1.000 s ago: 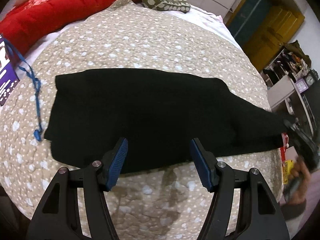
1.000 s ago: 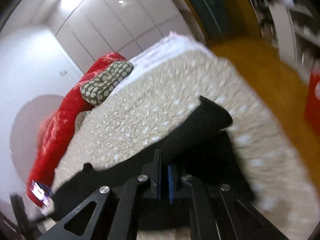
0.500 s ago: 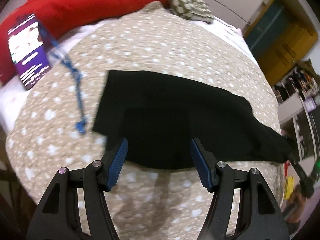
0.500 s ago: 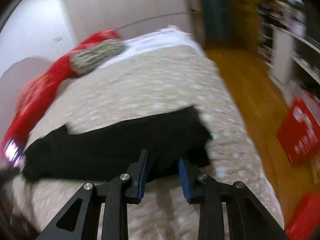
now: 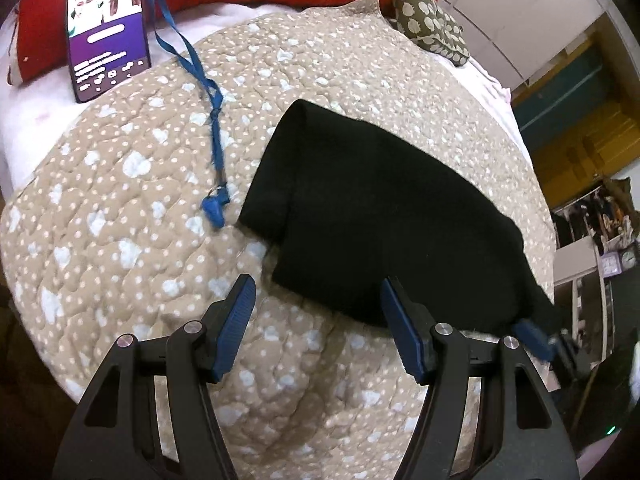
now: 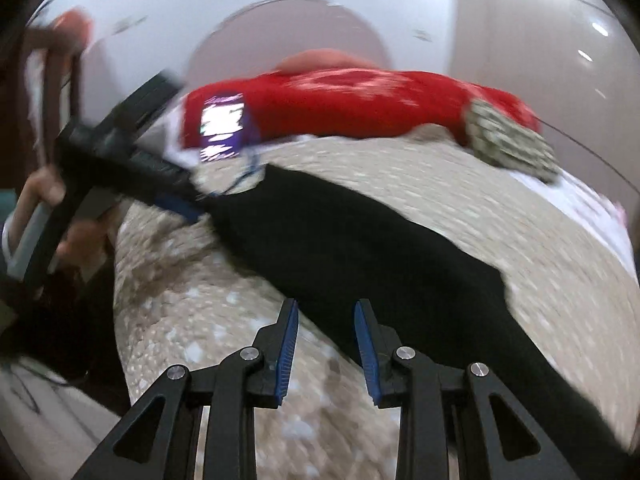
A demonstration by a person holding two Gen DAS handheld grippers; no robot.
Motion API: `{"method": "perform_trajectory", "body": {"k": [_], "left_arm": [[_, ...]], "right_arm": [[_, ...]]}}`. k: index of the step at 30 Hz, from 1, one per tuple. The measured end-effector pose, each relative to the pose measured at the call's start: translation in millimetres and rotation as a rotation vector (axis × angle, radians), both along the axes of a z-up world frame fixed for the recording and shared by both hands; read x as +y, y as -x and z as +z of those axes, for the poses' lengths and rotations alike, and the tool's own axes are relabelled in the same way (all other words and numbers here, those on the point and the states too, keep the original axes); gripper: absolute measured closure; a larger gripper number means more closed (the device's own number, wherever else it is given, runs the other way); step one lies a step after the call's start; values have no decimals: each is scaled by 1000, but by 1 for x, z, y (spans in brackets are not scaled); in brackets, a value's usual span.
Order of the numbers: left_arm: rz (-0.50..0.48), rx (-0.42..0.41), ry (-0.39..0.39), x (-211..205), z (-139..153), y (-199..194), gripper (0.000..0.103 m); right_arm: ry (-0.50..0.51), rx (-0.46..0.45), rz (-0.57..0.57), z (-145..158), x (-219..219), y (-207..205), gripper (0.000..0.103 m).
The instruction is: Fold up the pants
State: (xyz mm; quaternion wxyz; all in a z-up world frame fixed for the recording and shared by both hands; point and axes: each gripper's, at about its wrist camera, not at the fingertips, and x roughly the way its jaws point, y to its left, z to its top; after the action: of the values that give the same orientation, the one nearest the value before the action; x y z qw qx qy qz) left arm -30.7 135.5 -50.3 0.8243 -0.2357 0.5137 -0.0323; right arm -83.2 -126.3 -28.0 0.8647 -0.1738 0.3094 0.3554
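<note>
We see the black pants (image 5: 384, 216) folded on the tan dotted quilt (image 5: 120, 208) at the middle of the bed. Our left gripper (image 5: 318, 312) hangs agape at six o'clock over their near edge, nothing between its pads. Our right gripper (image 6: 326, 334) has just been opening, empty, at the pants' edge. At eleven o'clock a lit phone (image 5: 108, 28) with a blue lanyard (image 5: 208, 112) shows writing too blurred to read.

My right gripper (image 6: 326, 336), clamped on the black pants (image 5: 384, 224) a second ago, has just been opening and now holds nothing; the pants lie folded shorter, and my left-wrist view has swung toward the phone (image 5: 106, 24), upper left.
</note>
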Motion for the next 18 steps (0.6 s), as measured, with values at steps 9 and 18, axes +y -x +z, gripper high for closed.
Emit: {"method": "perform_trajectory", "body": {"k": [9, 18], "left_arm": [[-23, 2, 28, -4, -5, -7, 38], [-51, 7, 11, -8, -6, -14, 38]], "right_arm": [[124, -11, 105, -30, 38, -21, 75], [-28, 71, 84, -13, 37, -43, 99]]}}
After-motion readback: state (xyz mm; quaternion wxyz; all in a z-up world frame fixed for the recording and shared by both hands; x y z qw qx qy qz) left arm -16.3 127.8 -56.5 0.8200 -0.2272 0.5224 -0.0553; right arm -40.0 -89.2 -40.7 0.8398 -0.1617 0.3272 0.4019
